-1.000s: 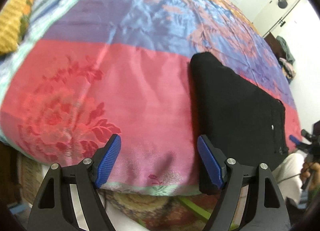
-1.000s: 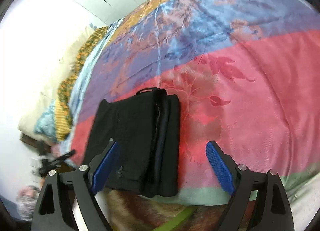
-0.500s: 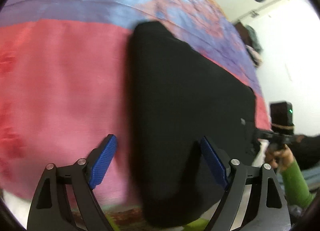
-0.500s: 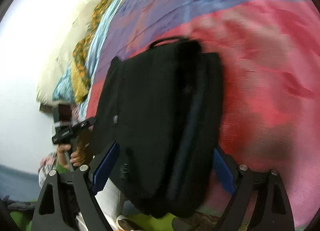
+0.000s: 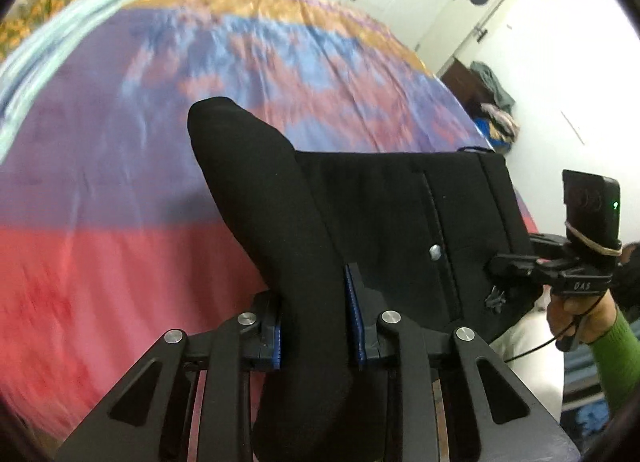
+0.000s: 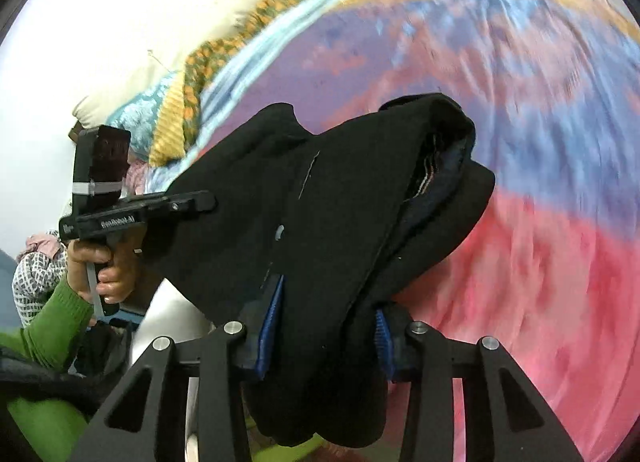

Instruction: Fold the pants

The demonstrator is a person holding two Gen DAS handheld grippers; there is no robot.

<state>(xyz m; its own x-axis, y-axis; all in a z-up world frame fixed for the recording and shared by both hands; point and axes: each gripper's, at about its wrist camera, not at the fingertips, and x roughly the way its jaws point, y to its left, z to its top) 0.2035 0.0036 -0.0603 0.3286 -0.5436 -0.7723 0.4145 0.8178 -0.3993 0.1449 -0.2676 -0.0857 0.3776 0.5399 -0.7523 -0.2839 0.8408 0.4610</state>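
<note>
Satin in bands of red, purple, blue and gold covers the bed (image 5: 120,202), which fills both views from nine o'clock round to one o'clock. Above it, held off the cover near the bed's near edge, hang the black pants (image 5: 380,222), already folded into a thick, many-layered bundle; their stacked edges show at two o'clock in the right wrist view. The folding therefore looks largely done, and what seems left is one more fold or setting the bundle down flat. The left tool (image 5: 316,330) is clamped on one end of the bundle at six o'clock. The right tool (image 6: 324,326) is closed on the other, thicker end. A small metal button (image 5: 435,251) shows on the fabric.
</note>
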